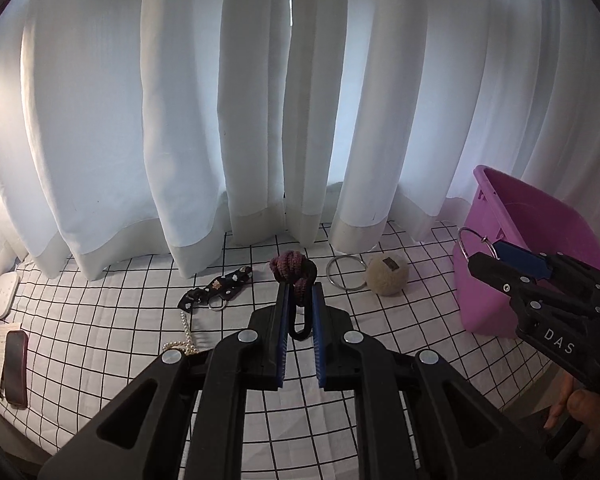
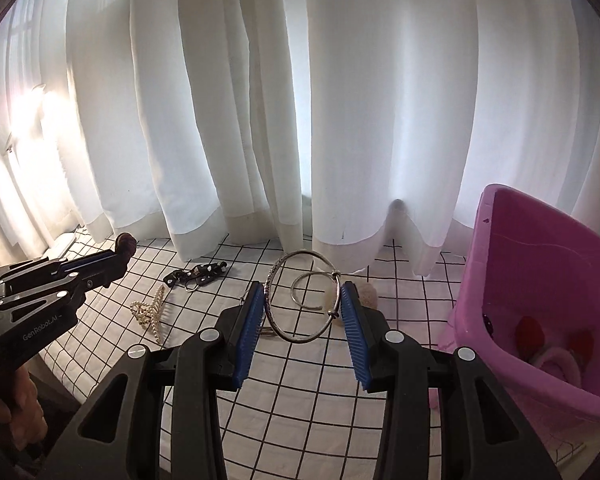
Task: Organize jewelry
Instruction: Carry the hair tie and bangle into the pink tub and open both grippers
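— Two tools, what's each got?
— Left tool (image 1: 300, 300) pinches a scrunchie (image 1: 292, 266), well left of the bin (image 2: 540, 280). Right tool (image 2: 305, 304) grips a bangle (image 2: 300, 300) just beside that bin.

Both wrist views look forward and slightly downward along their gripper fingers, from close above the grid-patterned sheet (image 1: 400, 332), toward the white curtain (image 1: 260, 100) that closes the far side. The left wrist view stands well left of the pink bin (image 1: 496, 280), which appears only at its right edge; the right wrist view stands nearer the pink bin (image 2: 540, 292) and looks partly into it. Both share the curtain hem, the sheet left of the bin, and the bin itself.
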